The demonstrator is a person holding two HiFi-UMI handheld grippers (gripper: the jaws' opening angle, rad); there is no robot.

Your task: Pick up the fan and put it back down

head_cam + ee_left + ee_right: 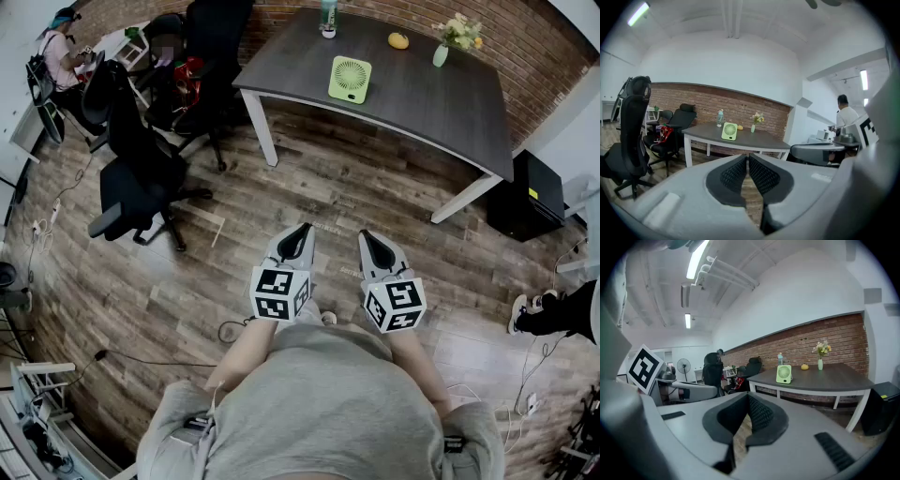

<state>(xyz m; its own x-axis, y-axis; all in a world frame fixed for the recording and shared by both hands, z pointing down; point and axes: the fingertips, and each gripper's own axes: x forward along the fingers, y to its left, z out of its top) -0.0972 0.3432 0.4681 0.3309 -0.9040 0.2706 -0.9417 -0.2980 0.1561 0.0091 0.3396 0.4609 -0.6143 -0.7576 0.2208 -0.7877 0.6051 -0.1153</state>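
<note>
A small light-green fan [350, 79] stands upright near the front edge of a dark grey table [412, 89], well ahead of me across the wooden floor. It also shows as the fan [730, 131] in the left gripper view and the fan [783, 374] in the right gripper view. My left gripper [302, 230] and right gripper [365, 235] are held side by side in front of my body, far from the table. Both are shut with nothing between their pads [740, 172] [759, 414].
On the table stand a bottle [328, 17], a yellow fruit [398, 40] and a vase of flowers [442, 49]. Black office chairs [141, 178] stand at the left, a black box [525, 197] at the right. Cables lie on the floor. A person [61, 52] sits at far left.
</note>
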